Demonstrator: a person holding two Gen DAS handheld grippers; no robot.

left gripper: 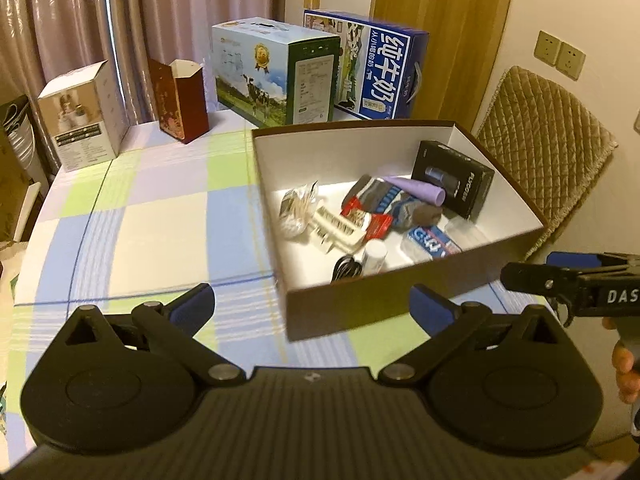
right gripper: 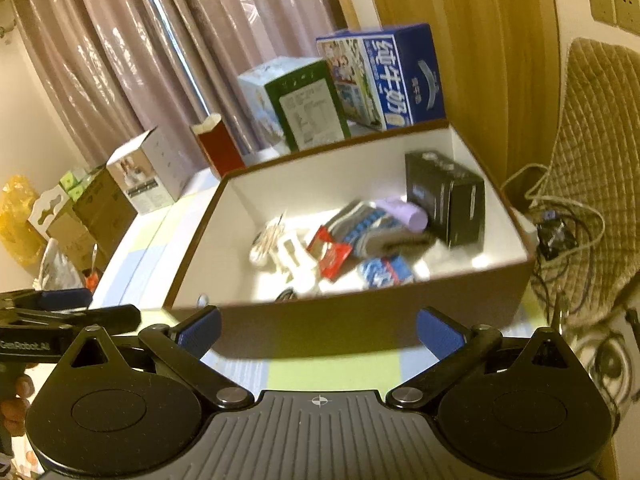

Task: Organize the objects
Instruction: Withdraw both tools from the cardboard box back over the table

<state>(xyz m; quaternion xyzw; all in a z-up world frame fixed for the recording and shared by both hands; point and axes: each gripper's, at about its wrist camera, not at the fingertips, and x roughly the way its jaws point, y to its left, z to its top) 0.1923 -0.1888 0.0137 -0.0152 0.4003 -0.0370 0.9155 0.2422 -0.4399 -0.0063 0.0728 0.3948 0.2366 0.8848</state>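
the left gripper (left gripper: 312, 306) is wide open and holds nothing. it hangs over the checked tablecloth (left gripper: 140, 232), just in front of the near wall of the big box (left gripper: 400, 300). the right gripper (right gripper: 318, 332) is wide open too, with nothing in it, and it sits close to the same wall of the box. a hand (left gripper: 626, 372) holds it at the edge of the left view.

the box is brown outside and white inside. all the small things are in it: a black box (left gripper: 452, 178) at the back, a purple tube (left gripper: 420, 190) touching it, grey and blue socks (left gripper: 394, 204), a red packet (left gripper: 370, 220), a bag of cotton buds (left gripper: 298, 208), a white plastic piece (left gripper: 340, 232), a blue packet (left gripper: 430, 242), a small white bottle (left gripper: 374, 258) and a black cable (left gripper: 346, 270).

behind it stand two milk cartons, one green (left gripper: 276, 74) and one blue (left gripper: 376, 66)
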